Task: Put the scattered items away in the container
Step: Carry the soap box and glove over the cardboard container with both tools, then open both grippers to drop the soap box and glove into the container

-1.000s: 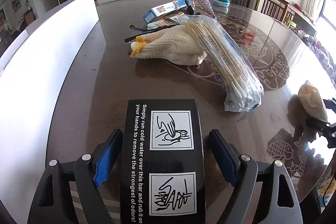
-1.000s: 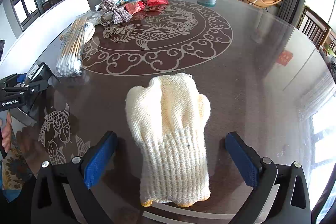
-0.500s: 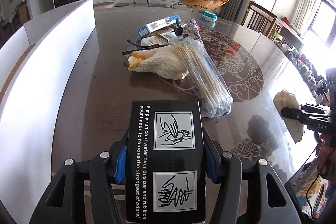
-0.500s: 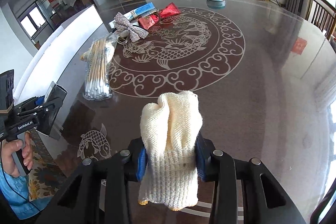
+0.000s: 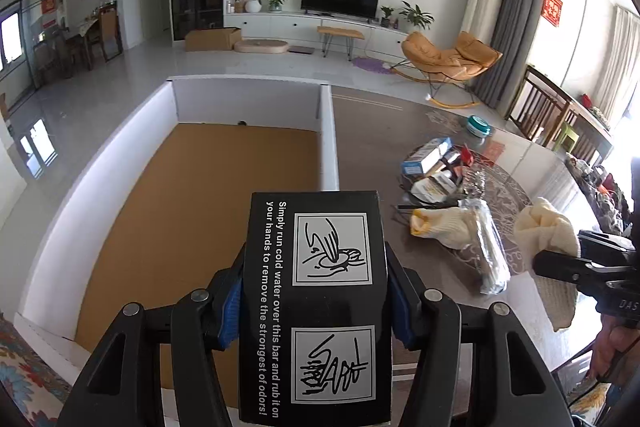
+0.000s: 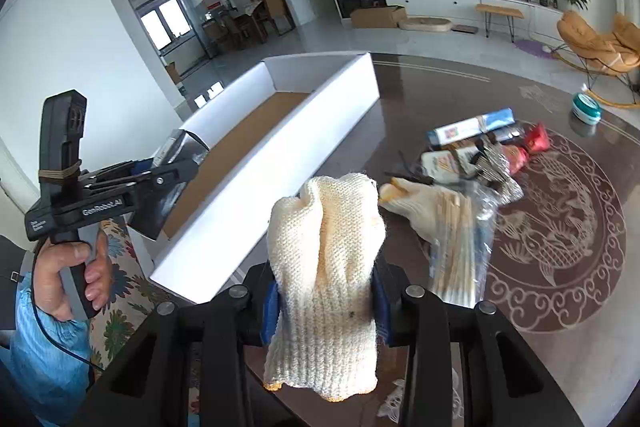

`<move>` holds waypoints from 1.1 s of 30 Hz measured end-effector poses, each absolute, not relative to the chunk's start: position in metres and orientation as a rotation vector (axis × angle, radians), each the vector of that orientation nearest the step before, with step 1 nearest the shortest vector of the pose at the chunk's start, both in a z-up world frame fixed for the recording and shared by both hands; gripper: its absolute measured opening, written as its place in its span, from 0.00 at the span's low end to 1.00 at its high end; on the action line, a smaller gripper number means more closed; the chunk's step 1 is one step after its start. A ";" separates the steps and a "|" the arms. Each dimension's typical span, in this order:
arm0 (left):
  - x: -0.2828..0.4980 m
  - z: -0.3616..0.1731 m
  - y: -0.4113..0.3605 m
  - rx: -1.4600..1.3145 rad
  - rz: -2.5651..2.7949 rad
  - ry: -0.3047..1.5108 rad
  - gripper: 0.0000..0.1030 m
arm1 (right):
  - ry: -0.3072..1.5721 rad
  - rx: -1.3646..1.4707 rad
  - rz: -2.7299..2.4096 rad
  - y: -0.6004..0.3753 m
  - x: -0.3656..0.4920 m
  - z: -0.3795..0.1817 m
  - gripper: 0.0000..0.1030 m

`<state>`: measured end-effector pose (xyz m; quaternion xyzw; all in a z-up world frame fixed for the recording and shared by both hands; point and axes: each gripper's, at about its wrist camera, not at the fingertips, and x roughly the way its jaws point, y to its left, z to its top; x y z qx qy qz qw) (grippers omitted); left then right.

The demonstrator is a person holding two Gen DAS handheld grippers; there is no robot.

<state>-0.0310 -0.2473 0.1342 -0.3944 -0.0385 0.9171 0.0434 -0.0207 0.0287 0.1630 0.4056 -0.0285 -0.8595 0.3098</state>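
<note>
Nearest: left gripper (image 5: 316,291) clamped on the black box (image 5: 318,291) by its long sides, kept level above the near end of the white container (image 5: 329,143), evidently for a flat drop. Right gripper (image 6: 325,301) pinching the knit glove (image 6: 326,267) at the cuff, fingers drooping, beside the container's long wall. Farther along the tabletop (image 6: 560,307): second glove (image 5: 444,229), bagged sticks (image 6: 460,239), small packets (image 6: 468,135), all awaiting pickup.

Round dark table (image 6: 560,307), glossy top with pale fish-and-scroll inlay. On it: white-walled container (image 6: 280,155) with brown floor, at one edge; cream glove (image 5: 444,231); bagged cotton swabs (image 6: 460,239); cluster of small packets (image 6: 472,147); teal tin (image 6: 586,107) apart.
</note>
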 end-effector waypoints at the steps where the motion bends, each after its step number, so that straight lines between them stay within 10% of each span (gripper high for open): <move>1: -0.033 0.134 -0.264 -1.224 2.824 -0.136 0.56 | -0.075 1.046 -2.246 0.008 -0.023 0.171 0.37; 13: -0.041 0.088 -0.382 -1.478 2.884 -0.298 0.56 | -0.020 1.003 -2.093 -0.163 -0.072 0.158 0.37; 33: -0.053 0.038 -0.358 -1.721 2.795 -0.092 0.56 | 0.572 1.013 -2.096 -0.230 -0.046 0.060 0.37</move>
